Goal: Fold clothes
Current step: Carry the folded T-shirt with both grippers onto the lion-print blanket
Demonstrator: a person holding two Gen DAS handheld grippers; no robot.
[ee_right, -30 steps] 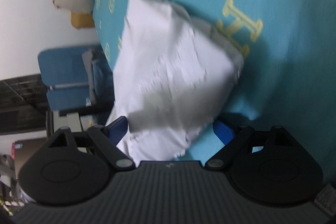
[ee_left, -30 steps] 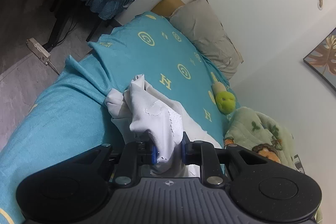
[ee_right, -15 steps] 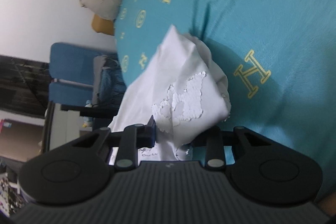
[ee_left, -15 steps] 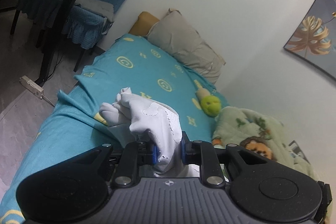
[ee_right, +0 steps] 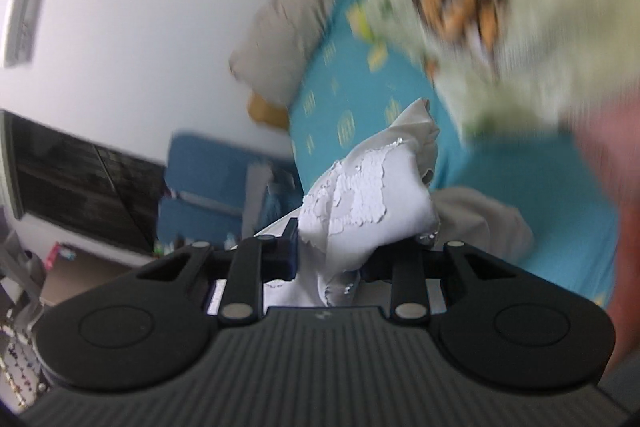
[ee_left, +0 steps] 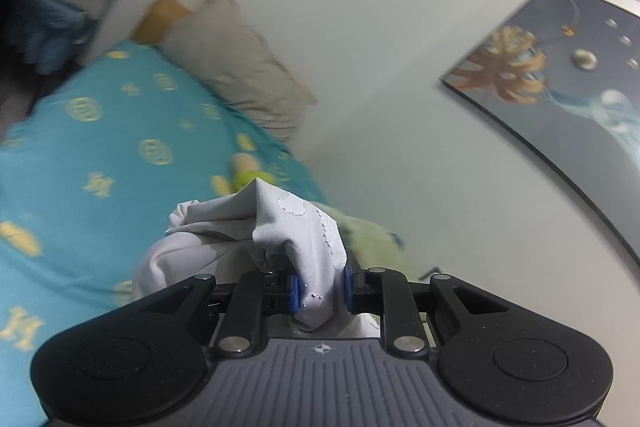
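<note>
In the left wrist view, the left gripper [ee_left: 320,293] is clamped on a bunch of the white cloth garment with a cracked white print [ee_left: 296,227], as it was a second ago. The view has risen: the bed with a turquoise cover bearing yellow emblems [ee_left: 100,155] now lies lower and blurred, and the framed picture of a golden leaf [ee_left: 560,95] fills the right wall. The garment hangs above the bed. Yellow "H" letters can be read on the cover.

In the right wrist view, the right gripper [ee_right: 330,251], wide apart one second ago, is now clamped on another part of the same garment [ee_right: 372,199]. The pale green blanket with a lion figure [ee_right: 500,7] has come into view, very blurred. The beige pillow [ee_right: 288,39] lies against the wall.
</note>
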